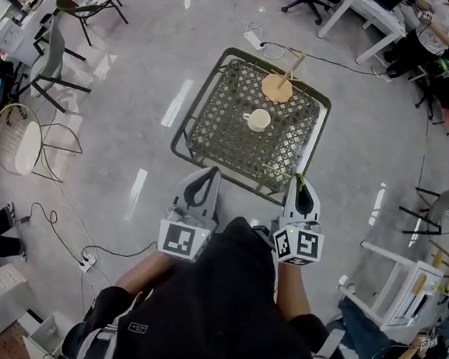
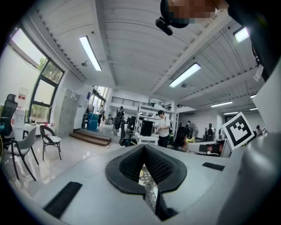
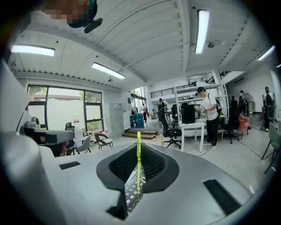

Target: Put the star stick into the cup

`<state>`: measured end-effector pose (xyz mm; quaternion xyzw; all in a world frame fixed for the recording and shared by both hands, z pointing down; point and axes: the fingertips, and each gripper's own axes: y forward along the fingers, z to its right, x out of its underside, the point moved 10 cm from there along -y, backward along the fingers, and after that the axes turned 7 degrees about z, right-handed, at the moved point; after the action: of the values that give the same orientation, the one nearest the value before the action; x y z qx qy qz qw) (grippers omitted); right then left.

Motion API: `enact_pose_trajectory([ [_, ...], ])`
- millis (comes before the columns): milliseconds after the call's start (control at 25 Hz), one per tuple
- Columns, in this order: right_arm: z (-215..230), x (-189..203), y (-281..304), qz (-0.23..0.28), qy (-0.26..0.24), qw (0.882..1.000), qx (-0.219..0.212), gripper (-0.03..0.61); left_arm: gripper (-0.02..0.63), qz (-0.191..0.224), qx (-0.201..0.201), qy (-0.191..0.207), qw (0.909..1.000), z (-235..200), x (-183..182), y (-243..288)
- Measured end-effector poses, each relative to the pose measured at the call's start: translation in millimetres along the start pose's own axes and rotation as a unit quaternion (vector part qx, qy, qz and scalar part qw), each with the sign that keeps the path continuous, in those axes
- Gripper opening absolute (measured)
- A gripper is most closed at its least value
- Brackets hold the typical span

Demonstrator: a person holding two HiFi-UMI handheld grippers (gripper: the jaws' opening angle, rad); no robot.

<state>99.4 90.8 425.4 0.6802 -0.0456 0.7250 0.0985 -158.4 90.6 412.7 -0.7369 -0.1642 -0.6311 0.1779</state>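
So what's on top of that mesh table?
A white cup near the middle of the mesh table, and a round wooden piece at the far edge. The right gripper, shut on a thin green stick, covers part of the near edge.

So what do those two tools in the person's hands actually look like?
Both the left gripper and the right gripper are smooth, pale-grey shells that taper to black, ribbed jaw pads. Each carries a white cube printed with black square markers. The person wears a black top.
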Motion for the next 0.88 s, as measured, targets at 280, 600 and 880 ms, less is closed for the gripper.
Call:
enact_pose_trajectory([
  [280, -2, 3, 27, 0.002, -0.002, 1.0, 0.014, 0.022, 0.015, 0.007, 0.004, -0.013, 0.9999, -21, -4, 13],
  [600, 9, 8, 68, -0.004, 0.001, 1.0, 0.008, 0.021, 0.015, -0.002, 0.012, -0.005, 0.9999, -24, -7, 36],
  [880, 16, 20, 109, -0.018, 0.0, 1.0, 0.005, 0.021, 0.015, -0.002, 0.015, -0.006, 0.9999, -36, -12, 61],
])
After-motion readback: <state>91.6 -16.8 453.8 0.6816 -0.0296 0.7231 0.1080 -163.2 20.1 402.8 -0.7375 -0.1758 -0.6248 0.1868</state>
